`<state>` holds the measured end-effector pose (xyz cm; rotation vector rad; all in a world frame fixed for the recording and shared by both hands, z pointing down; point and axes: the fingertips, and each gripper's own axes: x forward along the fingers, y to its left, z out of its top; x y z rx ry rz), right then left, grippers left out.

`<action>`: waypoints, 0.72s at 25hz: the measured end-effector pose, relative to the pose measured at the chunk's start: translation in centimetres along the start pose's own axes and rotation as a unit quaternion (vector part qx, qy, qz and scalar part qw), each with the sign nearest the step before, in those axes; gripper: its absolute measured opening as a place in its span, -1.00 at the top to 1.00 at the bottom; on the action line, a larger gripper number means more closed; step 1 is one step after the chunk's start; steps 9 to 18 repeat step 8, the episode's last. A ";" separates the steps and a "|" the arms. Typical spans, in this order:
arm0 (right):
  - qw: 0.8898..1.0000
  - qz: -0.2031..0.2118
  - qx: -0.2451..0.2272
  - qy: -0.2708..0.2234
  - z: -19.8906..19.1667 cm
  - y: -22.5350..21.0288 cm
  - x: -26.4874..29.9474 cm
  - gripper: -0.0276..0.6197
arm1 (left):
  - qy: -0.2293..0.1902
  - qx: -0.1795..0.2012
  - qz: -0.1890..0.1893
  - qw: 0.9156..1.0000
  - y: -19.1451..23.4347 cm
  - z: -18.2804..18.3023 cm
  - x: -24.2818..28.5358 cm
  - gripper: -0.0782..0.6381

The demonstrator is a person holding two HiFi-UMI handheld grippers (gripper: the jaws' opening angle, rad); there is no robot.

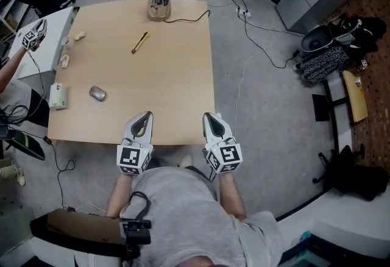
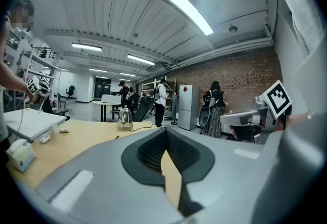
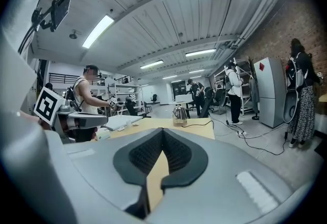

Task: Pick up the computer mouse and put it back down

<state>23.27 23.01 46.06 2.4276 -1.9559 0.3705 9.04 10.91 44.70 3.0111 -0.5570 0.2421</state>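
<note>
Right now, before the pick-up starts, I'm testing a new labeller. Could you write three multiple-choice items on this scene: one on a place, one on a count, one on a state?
1. Where does the computer mouse lie on the table?
A. On its left half, beyond and left of the left tongs
B. At the far right corner
C. Between the right tongs' jaws

2. How many kettles stand on the table?
A. None
B. One
C. Three

3. What state are the right tongs in?
A. Wide open
B. Shut on the mouse
C. Shut and empty

Answers:
1 A: the head view shows the mouse left of centre, apart from both tongs.
2 B: a single metal kettle stands at the far edge.
3 C: the right gripper view shows the jaws meeting with nothing between them.
</note>
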 end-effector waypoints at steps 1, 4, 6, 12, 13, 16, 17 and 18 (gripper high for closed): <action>1.000 0.000 0.001 0.000 0.0 0.0 0.0 0.90 | 0.000 0.000 0.000 1.000 0.0 0.0 0.0 0.73; 1.000 0.003 0.001 0.002 -0.1 0.0 -0.1 0.90 | 0.001 0.000 0.000 1.000 -0.2 -0.1 -0.2 0.73; 1.000 0.005 0.000 0.003 -0.2 0.2 -0.1 0.90 | 0.002 0.000 0.001 1.000 -0.2 -0.1 -0.3 0.73; 1.000 0.007 -0.001 0.005 -0.3 0.4 -0.1 0.90 | 0.002 0.000 0.001 1.000 -0.1 -0.2 -0.3 0.73; 1.000 0.007 -0.001 0.005 -0.3 0.4 -0.1 0.90 | 0.002 0.000 0.001 1.000 -0.1 -0.2 -0.3 0.73; 1.000 0.007 -0.001 0.005 -0.3 0.4 -0.1 0.90 | 0.002 0.000 0.001 1.000 -0.1 -0.2 -0.3 0.73; 1.000 0.007 -0.001 0.005 -0.3 0.4 -0.1 0.90 | 0.002 0.000 0.001 1.000 -0.1 -0.2 -0.3 0.73; 1.000 0.007 -0.001 0.005 -0.3 0.4 -0.1 0.90 | 0.002 0.000 0.001 1.000 -0.1 -0.2 -0.3 0.73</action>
